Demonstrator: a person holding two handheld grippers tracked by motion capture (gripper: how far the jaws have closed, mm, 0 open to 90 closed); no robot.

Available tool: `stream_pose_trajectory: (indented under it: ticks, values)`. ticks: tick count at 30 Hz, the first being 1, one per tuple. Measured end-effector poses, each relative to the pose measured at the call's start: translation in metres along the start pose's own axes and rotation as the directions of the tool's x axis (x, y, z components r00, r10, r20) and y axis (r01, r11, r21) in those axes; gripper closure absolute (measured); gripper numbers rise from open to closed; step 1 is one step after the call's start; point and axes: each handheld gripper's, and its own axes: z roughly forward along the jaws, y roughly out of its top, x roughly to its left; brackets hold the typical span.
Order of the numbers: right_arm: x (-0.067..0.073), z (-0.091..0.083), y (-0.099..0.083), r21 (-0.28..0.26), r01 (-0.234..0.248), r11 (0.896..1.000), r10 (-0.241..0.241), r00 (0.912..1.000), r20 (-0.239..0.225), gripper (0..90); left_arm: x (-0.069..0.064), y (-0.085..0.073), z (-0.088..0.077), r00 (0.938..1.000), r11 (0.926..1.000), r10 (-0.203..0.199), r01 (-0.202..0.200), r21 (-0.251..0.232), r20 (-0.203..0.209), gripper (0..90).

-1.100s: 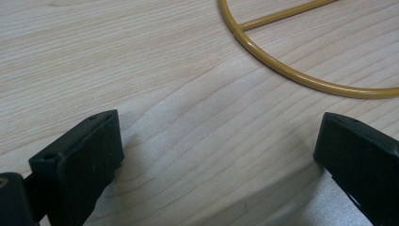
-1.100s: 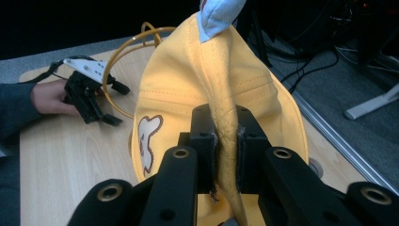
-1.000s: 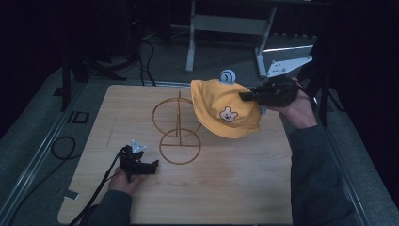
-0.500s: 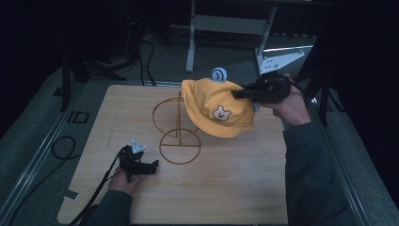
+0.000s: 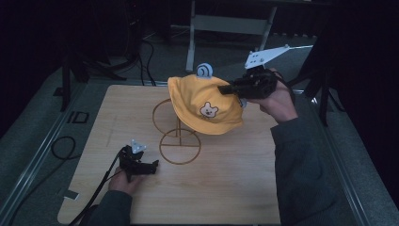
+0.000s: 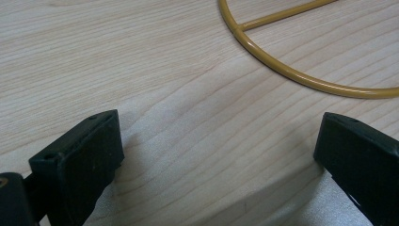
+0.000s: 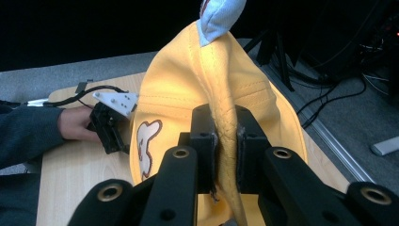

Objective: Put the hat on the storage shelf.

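At lower left of the high view, the left gripper (image 5: 149, 165) rests on the table (image 5: 235, 188), jaws apart and empty, near the stand (image 5: 179, 136). At upper centre, the hat (image 5: 207, 106) hangs over the stand, its fabric pinched by the right gripper (image 5: 226, 89) from upper right. Risk: the brim may snag the wire and tip the unsteadied stand, or the fold may slip free.

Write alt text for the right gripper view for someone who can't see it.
The right gripper's black jaws pinch a fold of a yellow hat with a pale blue ear on top. Beyond it, the left gripper rests on the wooden table.
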Motion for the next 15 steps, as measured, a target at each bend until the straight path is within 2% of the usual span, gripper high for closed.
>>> stream_pose_trajectory:
  ticks: [15]
  values:
    - [0.005, 0.018, 0.010, -0.017, 0.013, 1.000, -0.013, 0.9997, -0.023, 80.8, 0.000, 0.000, 0.000, 1.0000, 1.0000, 0.004, -0.004, 0.003, 0.000, 1.9]
